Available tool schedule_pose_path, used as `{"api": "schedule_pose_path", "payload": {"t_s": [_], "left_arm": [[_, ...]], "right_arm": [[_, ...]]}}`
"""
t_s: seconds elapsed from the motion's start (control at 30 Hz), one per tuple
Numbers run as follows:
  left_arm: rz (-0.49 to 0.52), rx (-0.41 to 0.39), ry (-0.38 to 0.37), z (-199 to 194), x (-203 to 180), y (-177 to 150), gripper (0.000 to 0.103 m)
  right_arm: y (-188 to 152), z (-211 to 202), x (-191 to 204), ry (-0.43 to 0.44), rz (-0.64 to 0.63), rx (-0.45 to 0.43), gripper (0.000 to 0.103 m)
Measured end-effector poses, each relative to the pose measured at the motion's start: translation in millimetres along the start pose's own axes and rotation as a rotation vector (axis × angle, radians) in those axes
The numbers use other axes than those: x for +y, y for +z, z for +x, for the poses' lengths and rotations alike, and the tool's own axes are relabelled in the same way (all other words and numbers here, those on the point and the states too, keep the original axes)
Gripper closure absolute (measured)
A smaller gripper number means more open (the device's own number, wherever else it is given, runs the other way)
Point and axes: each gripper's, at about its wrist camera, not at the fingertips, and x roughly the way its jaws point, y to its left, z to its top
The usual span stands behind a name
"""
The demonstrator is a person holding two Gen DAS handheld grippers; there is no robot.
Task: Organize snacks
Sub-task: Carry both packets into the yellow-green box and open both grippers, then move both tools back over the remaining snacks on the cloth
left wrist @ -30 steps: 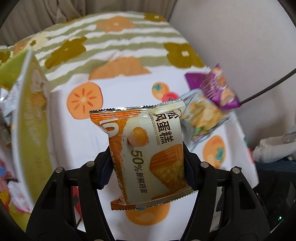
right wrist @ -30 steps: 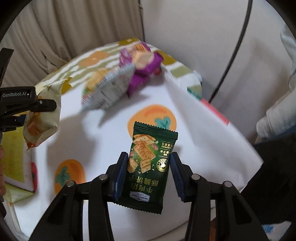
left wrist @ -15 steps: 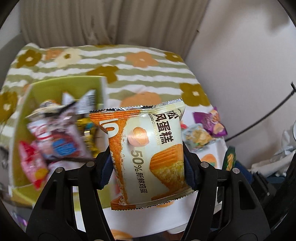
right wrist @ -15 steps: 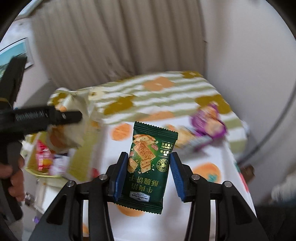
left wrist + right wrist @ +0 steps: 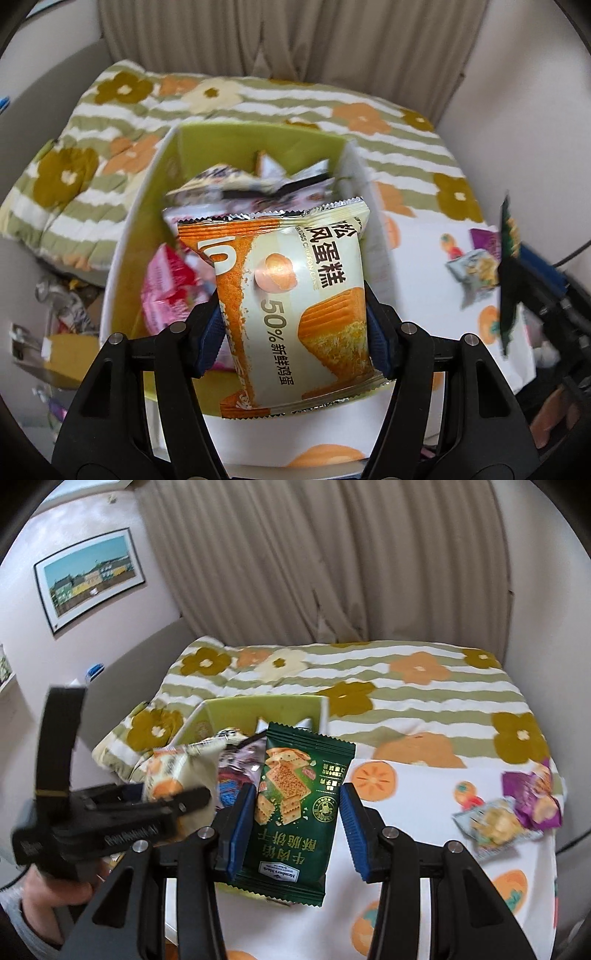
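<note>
A persimmon-print tablecloth (image 5: 424,849) meets a floral striped quilt (image 5: 406,686) before beige curtains (image 5: 295,554).

L gripper (image 5: 291,339) – black arms, blue pads, silver screws | R gripper (image 5: 297,829) – same (white lettering on L body)

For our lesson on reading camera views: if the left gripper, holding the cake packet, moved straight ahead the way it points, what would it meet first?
Probably the snack packets piled in the green box. The left gripper points into it, cake packet leading. Depth is hard to judge.
</note>
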Motion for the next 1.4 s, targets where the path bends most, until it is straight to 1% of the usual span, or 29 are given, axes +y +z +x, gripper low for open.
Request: {"api": "schedule_pose_path", "payload": {"t_s": [0.03, 0.07, 0.1, 0.13, 0.27, 0.43, 0.53, 0.67, 0.83, 0.87, 0.9, 0.93, 0.97, 1.0, 1.17, 1.33, 1.4], "left_arm": [[-0.002, 0.009, 0.002, 4, 6, -1, 0.027], [-0.008, 0.017, 0.007, 7, 12, -3, 0.019], [-0.018, 0.016, 0.018, 10, 18, -4, 0.004], [-0.027, 0.007, 0.023, 9, 23, -5, 0.000], [-0.076, -0.017, -0.012, 2, 46, -6, 0.001], [-0.114, -0.040, -0.013, -4, 70, -4, 0.001], [-0.107, -0.041, 0.002, 1, 77, -2, 0.001], [-0.089, -0.015, 0.014, 10, 81, -1, 0.001], [-0.057, -0.004, 0.020, 17, 82, -3, 0.001], [-0.053, -0.003, 0.020, 17, 82, -3, 0.001], [-0.050, -0.002, 0.020, 18, 82, -3, 0.001], [-0.048, -0.002, 0.020, 19, 82, -3, 0.001], [-0.047, -0.003, 0.020, 19, 82, -4, 0.001], [-0.045, -0.002, 0.020, 18, 82, -4, 0.001], [-0.030, -0.004, 0.022, 15, 81, -6, 0.001], [-0.032, -0.037, 0.022, -1, 78, -6, 0.001], [-0.037, -0.054, 0.035, -10, 77, -5, 0.001]], "right_arm": [[3, 6, 4, 0.007, -0.010, 0.008, 0.061], [6, 12, 9, 0.013, -0.023, 0.016, 0.061], [8, 17, 12, 0.015, -0.034, 0.022, 0.061], [9, 20, 13, 0.018, -0.039, 0.028, 0.061], [12, 39, 23, 0.037, -0.060, 0.066, 0.061], [6, 62, 35, 0.040, -0.082, 0.117, 0.061], [-2, 77, 42, 0.033, -0.099, 0.155, 0.061], [-12, 94, 47, 0.031, -0.099, 0.187, 0.061], [-16, 104, 50, 0.013, -0.105, 0.191, 0.059], [-16, 106, 51, 0.018, -0.107, 0.192, 0.054], [-17, 107, 52, 0.023, -0.109, 0.191, 0.036], [-17, 107, 54, 0.030, -0.110, 0.187, 0.023], [-18, 107, 54, 0.041, -0.113, 0.180, 0.004], [-18, 105, 55, 0.047, -0.116, 0.167, 0.002], [-21, 99, 58, 0.045, -0.136, 0.137, 0.002], [-18, 88, 60, 0.042, -0.138, 0.118, 0.002], [-15, 79, 60, 0.030, -0.142, 0.101, 0.002]]}}
